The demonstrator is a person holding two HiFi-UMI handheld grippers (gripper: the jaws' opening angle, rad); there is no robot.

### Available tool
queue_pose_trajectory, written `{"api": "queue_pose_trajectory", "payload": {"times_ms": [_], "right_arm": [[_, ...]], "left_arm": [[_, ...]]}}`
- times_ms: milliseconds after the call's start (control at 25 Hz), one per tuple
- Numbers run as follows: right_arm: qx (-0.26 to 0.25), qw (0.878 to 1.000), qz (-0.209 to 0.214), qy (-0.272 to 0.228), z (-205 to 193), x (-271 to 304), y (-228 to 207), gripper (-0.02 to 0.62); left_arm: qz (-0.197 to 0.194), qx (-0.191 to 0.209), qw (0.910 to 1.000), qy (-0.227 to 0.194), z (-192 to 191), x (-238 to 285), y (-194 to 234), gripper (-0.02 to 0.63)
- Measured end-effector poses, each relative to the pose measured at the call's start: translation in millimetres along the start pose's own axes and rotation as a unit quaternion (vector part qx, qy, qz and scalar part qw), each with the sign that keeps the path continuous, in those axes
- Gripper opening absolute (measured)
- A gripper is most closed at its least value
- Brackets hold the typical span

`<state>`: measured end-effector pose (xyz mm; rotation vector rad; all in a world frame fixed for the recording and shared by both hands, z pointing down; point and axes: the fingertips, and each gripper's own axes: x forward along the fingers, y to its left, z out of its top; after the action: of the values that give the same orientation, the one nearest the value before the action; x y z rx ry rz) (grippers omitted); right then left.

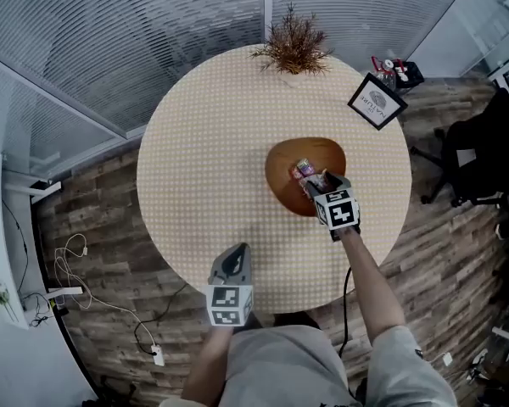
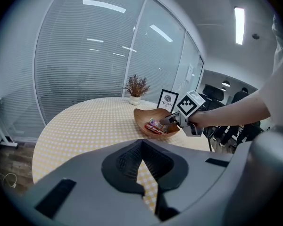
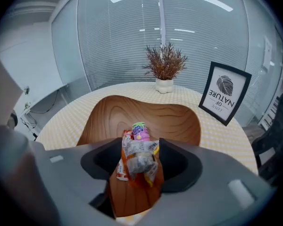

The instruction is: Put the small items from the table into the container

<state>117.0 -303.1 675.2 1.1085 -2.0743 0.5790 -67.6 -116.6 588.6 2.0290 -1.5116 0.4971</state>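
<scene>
- Your right gripper (image 1: 316, 183) hangs over the wooden bowl (image 3: 146, 112), nose tipped down into it. Its jaws pinch a crinkly clear-and-orange snack packet (image 3: 139, 160) from both sides.
- The packet sits square between the jaws and dangles just above the bowl's floor. Right under it are a pink-and-purple sweet (image 3: 140, 131) and a red-and-white wrapper (image 3: 120, 167), both already in the bowl.
- So the step in hand looks like the drop. I'd say you're in a good spot, since the packet is well inside the rim and nowhere near the edge.
- To do it well, spread the jaws wide in one go and don't shake. Film wrappers like to cling to one pad, so give it a beat to fall off before you pull away.
- Come straight up and out so a jaw doesn't catch the bowl's wall. The bowl looks light, and a nudge could skid it across the checked table (image 1: 195, 168).
- Your left gripper (image 1: 236, 261) sits by the table's near edge, well apart from the bowl. Its jaws are pressed together with nothing in them.
- In the head view I can't spot any more small items on the table. I only see a dried plant (image 1: 293, 47) and a framed sign (image 1: 377, 101) at the far side, so this might be the last one.
</scene>
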Motion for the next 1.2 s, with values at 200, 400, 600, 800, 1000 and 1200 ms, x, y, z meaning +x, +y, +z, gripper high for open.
{"api": "queue_pose_trajectory", "payload": {"times_ms": [200, 400, 600, 800, 1000, 1200], "right_arm": [[0.018, 0.997, 0.017, -0.067, 21, -45, 11, 0.202], [0.032, 0.983, 0.056, -0.171, 45, -121, 39, 0.002], [0.076, 0.978, 0.037, -0.191, 20, -164, 63, 0.002], [0.112, 0.981, 0.022, -0.159, -33, -172, 92, 0.002], [0.121, 0.984, 0.026, -0.130, -67, -175, 111, 0.000], [0.120, 0.985, 0.028, -0.119, -82, -178, 123, 0.001]], "left_arm": [[0.001, 0.001, 1.0000, -0.005, 1, 3, -11, 0.005], [-0.007, 0.008, 0.9998, -0.014, 11, 12, -27, 0.005], [-0.015, 0.016, 0.9996, -0.020, 13, 15, -42, 0.005], [-0.019, 0.026, 0.9993, -0.018, 7, 15, -57, 0.005], [-0.022, 0.031, 0.9992, -0.015, 0, 10, -66, 0.005], [-0.025, 0.032, 0.9991, -0.013, -7, 4, -71, 0.005]]}}
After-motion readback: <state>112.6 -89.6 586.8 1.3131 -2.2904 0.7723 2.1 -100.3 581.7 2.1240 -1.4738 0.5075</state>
